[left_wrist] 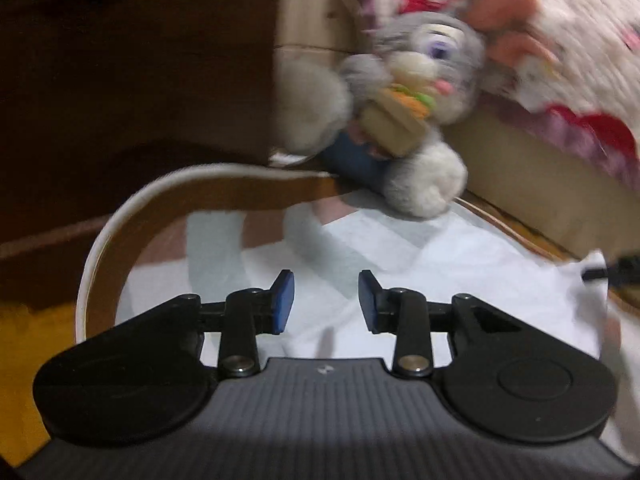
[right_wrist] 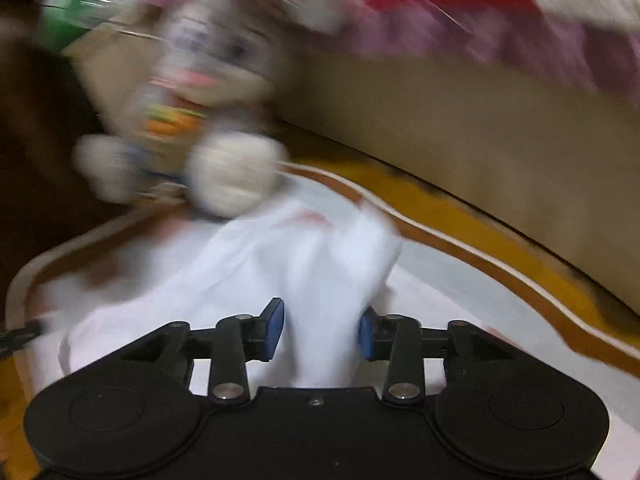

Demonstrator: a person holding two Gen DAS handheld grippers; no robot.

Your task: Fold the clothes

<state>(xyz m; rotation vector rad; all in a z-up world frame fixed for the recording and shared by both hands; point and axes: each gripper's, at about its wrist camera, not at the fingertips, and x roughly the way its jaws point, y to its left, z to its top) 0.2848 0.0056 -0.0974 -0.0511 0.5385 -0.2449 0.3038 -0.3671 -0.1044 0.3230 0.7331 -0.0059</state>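
White garment [right_wrist: 304, 264] spread on the tray [left_wrist: 100, 240], left gripper [left_wrist: 326, 302] spread above it, empty, right gripper [right_wrist: 322, 330] parted, cloth fold between its pads, plush rabbit [left_wrist: 412, 100] at far edge.

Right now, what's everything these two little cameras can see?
white garment: one, white, spread on the table, a raised fold between the right gripper's fingers
table: one, yellow-brown with a pale rim, under the garment
plush toy: one, grey and white, holding a toy sandwich, at the table's far edge
patterned blanket: one, white with red and pink, behind the toy
left gripper: one, black with blue pads, open above the garment
right gripper: one, black with blue pads, around the fold; the blur hides whether it grips
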